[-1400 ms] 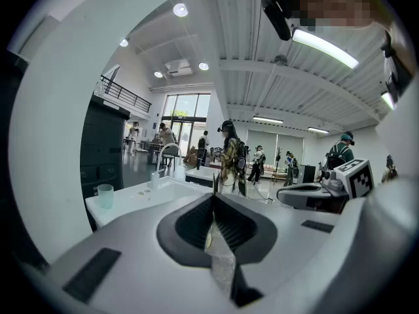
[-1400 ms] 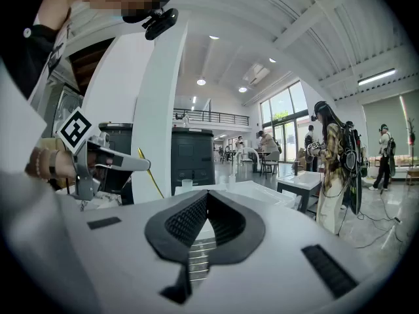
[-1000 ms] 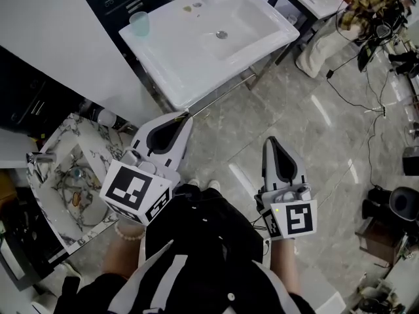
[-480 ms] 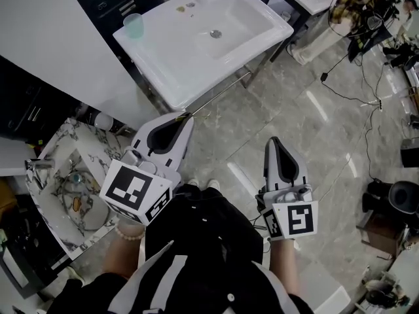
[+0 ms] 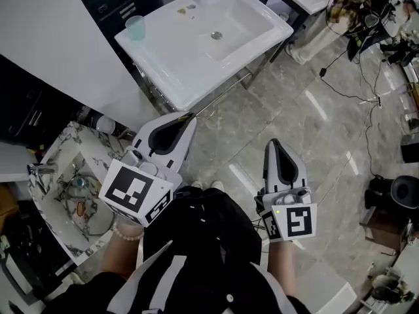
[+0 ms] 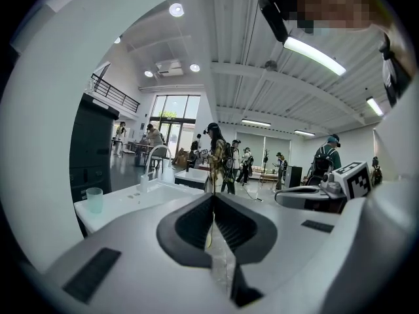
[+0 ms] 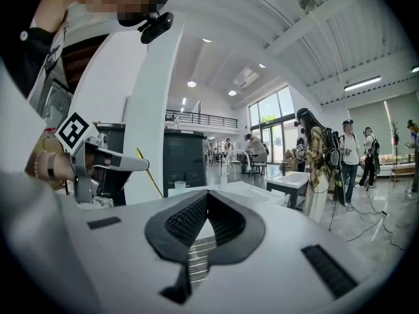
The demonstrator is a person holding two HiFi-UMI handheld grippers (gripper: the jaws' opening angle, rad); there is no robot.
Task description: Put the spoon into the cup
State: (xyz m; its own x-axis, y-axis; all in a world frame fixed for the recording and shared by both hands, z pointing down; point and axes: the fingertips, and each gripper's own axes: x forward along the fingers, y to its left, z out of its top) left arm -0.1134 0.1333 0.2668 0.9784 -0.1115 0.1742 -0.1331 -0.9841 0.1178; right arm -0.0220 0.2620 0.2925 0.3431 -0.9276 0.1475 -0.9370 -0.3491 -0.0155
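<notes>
Bright, evenly lit, sharp; fisheye-warped edges

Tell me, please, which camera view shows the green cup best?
The head view: it shows the green cup from above, upright on a corner of the white sink, with its open mouth visible. The left gripper view shows it from the side, small, at the left. The right gripper view shows it tiny and distant.
</notes>
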